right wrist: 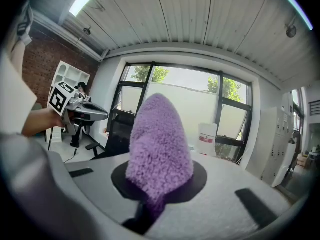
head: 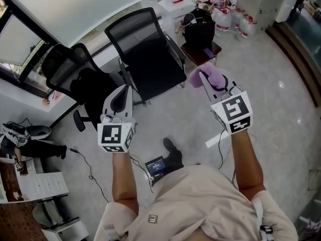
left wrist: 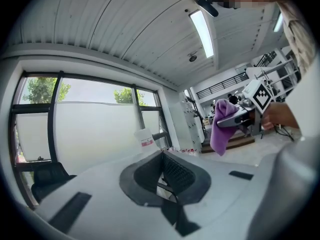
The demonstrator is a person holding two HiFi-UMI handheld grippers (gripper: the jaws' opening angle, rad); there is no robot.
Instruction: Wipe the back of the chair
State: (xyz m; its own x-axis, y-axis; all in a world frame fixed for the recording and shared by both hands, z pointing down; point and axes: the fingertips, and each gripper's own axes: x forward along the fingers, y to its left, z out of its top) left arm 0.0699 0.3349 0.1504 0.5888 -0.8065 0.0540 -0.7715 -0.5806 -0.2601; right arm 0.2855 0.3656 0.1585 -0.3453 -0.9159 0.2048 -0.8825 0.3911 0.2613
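A black mesh-back office chair (head: pixel 145 49) stands on the floor ahead of me, its back toward a white desk. A second black chair (head: pixel 75 77) stands to its left. My right gripper (head: pixel 204 75) is shut on a fuzzy purple cloth (head: pixel 209 76), held in the air to the right of the mesh chair. The cloth (right wrist: pixel 159 141) sticks up between that gripper's jaws and fills the middle of the right gripper view. My left gripper (head: pixel 124 89) hangs just in front of the chair seat, jaws together and holding nothing. It sees the right gripper (left wrist: pixel 240 116) and cloth (left wrist: pixel 220 126).
A black bag (head: pixel 199 31) sits on a small stool behind the chair, with water jugs (head: pixel 235 19) beyond it. The white desk (head: pixel 75 4) runs along the window. A dark shoe (head: pixel 173 152), a small device (head: pixel 156 165) and cables lie near my feet.
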